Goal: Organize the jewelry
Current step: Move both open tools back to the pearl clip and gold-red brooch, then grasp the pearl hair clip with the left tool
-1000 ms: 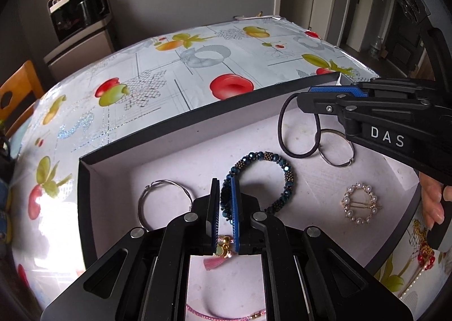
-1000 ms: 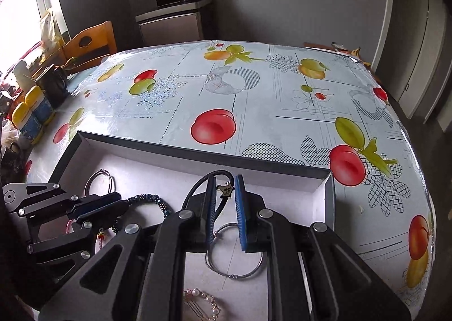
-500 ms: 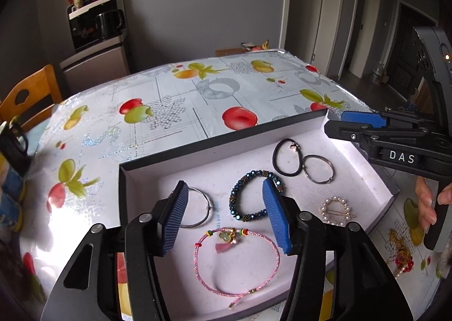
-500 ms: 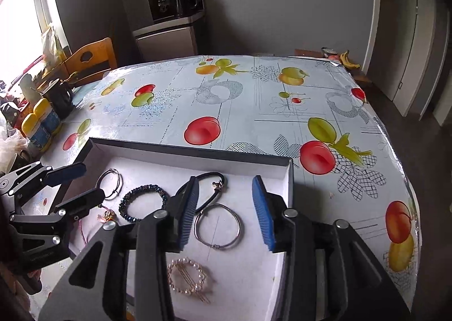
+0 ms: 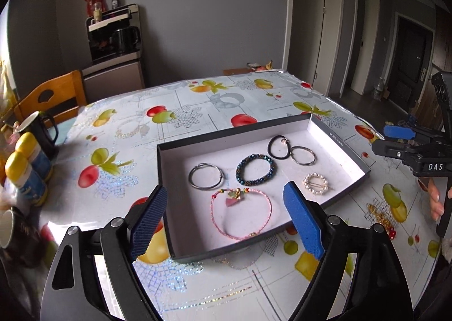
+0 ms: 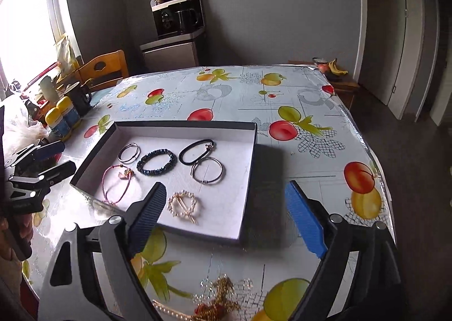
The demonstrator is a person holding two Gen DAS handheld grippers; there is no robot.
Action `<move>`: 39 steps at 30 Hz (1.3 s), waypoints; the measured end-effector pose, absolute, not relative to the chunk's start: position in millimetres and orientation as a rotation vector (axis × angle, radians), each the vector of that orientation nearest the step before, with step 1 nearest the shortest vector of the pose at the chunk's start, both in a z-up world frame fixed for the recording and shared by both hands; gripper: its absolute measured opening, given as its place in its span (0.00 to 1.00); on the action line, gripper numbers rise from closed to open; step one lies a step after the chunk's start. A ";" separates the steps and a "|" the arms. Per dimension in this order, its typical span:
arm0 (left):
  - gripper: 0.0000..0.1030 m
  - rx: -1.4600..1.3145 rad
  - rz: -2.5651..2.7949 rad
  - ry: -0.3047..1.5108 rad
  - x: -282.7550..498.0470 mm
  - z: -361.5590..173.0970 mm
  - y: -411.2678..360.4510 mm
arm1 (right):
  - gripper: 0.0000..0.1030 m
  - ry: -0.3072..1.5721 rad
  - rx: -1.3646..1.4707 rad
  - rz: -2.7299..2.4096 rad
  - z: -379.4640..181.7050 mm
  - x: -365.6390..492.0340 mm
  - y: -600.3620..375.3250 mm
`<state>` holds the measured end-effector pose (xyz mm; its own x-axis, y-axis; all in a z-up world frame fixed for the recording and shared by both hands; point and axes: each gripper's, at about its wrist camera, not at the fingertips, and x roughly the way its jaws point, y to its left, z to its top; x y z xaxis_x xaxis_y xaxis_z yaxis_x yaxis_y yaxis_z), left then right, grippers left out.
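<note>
Left wrist view: left gripper [image 5: 227, 218] jaws just spread wide, released, nothing between. Six pieces laid apart in black tray [image 5: 339, 134]; pink cord bracelet [image 5: 241, 215] nearest. Gold tangle [image 5: 380, 218] loose on worktop [image 5: 197, 112], beside tray.

Right wrist view: right gripper [image 6: 226, 220] jaws likewise just opened, empty. Gold tangle [image 6: 223, 298] directly below. Judged next target: should be pinched at bulk, lifted clear of tray wall.

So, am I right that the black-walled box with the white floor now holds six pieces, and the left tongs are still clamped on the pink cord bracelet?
Not quite: the black-walled box with the white floor does hold six pieces, but the left tongs have just been opening and stand wide apart with nothing between them. The pink cord bracelet lies loose on the box floor, as the left wrist view shows.
</note>
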<state>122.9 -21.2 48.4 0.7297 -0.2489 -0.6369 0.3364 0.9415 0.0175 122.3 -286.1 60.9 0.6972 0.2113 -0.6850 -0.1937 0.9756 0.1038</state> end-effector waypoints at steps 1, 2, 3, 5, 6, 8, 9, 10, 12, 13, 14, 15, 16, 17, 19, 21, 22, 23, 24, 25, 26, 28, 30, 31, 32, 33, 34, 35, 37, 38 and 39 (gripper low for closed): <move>0.85 0.137 -0.327 0.675 116.1 48.4 -20.0 | 0.84 0.764 0.015 0.224 60.8 114.6 -287.7; 0.85 0.137 -0.332 0.673 110.0 48.0 -19.6 | 0.85 0.762 0.010 0.222 60.4 106.8 -289.8; 0.86 0.136 -0.339 0.673 103.8 47.0 -19.1 | 0.86 0.760 0.006 0.221 59.6 99.2 -292.0; 0.86 0.137 -0.357 0.672 90.8 44.4 -20.7 | 0.90 0.755 0.003 0.212 57.2 84.8 -297.3; 0.86 0.144 -0.368 0.671 84.0 42.0 -23.1 | 0.90 0.755 0.001 0.207 55.1 77.4 -300.3; 0.86 0.166 -0.386 0.675 71.6 35.8 -30.1 | 0.90 0.760 -0.005 0.195 50.2 64.1 -305.3; 0.87 0.172 -0.400 0.681 66.0 31.8 -33.9 | 0.90 0.764 -0.007 0.192 47.3 57.2 -307.5; 0.87 0.175 -0.414 0.691 62.1 27.6 -37.1 | 0.90 0.769 -0.010 0.191 45.0 52.3 -310.3; 0.87 0.179 -0.435 0.711 54.4 18.9 -42.8 | 0.92 0.783 -0.013 0.185 39.2 42.7 -314.7; 0.87 0.180 -0.440 0.721 51.0 14.2 -45.5 | 0.93 0.791 -0.015 0.182 35.6 38.4 -316.4; 0.87 0.181 -0.444 0.728 47.9 10.0 -47.9 | 0.93 0.798 -0.019 0.178 32.3 34.1 -317.8; 0.87 0.179 -0.449 0.733 45.3 6.8 -50.0 | 0.93 0.804 -0.030 0.173 29.4 30.8 -318.4; 0.87 0.180 -0.454 0.740 43.1 3.5 -52.9 | 0.94 0.807 -0.046 0.165 26.1 27.0 -319.0; 0.87 0.186 -0.460 0.744 41.4 0.8 -56.5 | 0.94 0.811 -0.061 0.158 22.9 23.4 -319.4; 0.87 0.195 -0.477 0.755 39.0 -4.4 -64.9 | 0.94 0.823 -0.070 0.157 16.8 17.4 -320.6; 0.87 0.199 -0.504 0.771 38.9 -8.8 -74.7 | 0.94 0.834 -0.064 0.162 12.0 12.8 -322.6; 0.87 0.202 -0.519 0.780 38.7 -11.3 -80.4 | 0.94 0.836 -0.061 0.163 10.4 11.2 -323.7; 0.87 0.208 -0.533 0.787 38.0 -13.4 -86.4 | 0.94 0.838 -0.059 0.162 9.0 10.0 -324.7; 0.87 0.214 -0.548 0.792 37.8 -15.3 -92.2 | 0.94 0.838 -0.056 0.160 7.8 8.5 -326.2; 0.87 0.223 -0.563 0.794 37.5 -16.9 -98.7 | 0.94 0.838 -0.049 0.160 7.5 7.6 -327.6; 0.87 0.230 -0.579 0.794 37.3 -17.7 -104.1 | 0.94 0.837 -0.041 0.162 7.8 7.0 -329.3; 0.87 0.242 -0.624 0.793 37.9 -19.5 -117.2 | 0.94 0.831 -0.034 0.162 8.9 5.2 -331.6; 0.84 0.257 -0.664 0.795 39.4 -20.4 -130.4 | 0.94 0.826 -0.036 0.160 9.9 4.2 -333.4; 0.84 0.262 -0.695 0.796 39.7 -20.7 -137.1 | 0.94 0.826 -0.032 0.161 10.3 3.9 -334.0; 0.79 0.268 -0.721 0.792 39.4 -20.9 -143.2 | 0.94 0.825 -0.027 0.164 10.7 3.7 -334.8; 0.68 0.280 -0.740 0.790 39.0 -21.7 -149.9 | 0.94 0.823 -0.025 0.165 10.9 3.2 -335.6; 0.63 0.301 -0.755 0.792 39.3 -23.2 -156.4 | 0.94 0.823 -0.025 0.166 10.7 2.5 -336.3; 0.57 0.325 -0.765 0.791 39.1 -25.0 -161.9 | 0.94 0.824 -0.025 0.168 10.6 2.0 -336.8; 0.51 0.362 -0.785 0.792 38.5 -27.7 -170.7 | 0.94 0.824 -0.026 0.172 10.2 0.6 -337.7; 0.47 0.373 -0.801 0.793 38.0 -28.1 -173.7 | 0.94 0.824 -0.025 0.172 9.9 0.1 -338.1; 0.41 0.384 -0.809 0.789 37.3 -28.2 -176.0 | 0.94 0.827 -0.024 0.171 9.3 0.0 -338.9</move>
<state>37.3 -176.0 -28.2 0.4333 -0.4959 -0.7525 0.7646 0.6444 0.0156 0.0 -338.9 9.3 0.6642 0.1423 -0.7339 -0.1607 0.9859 0.0458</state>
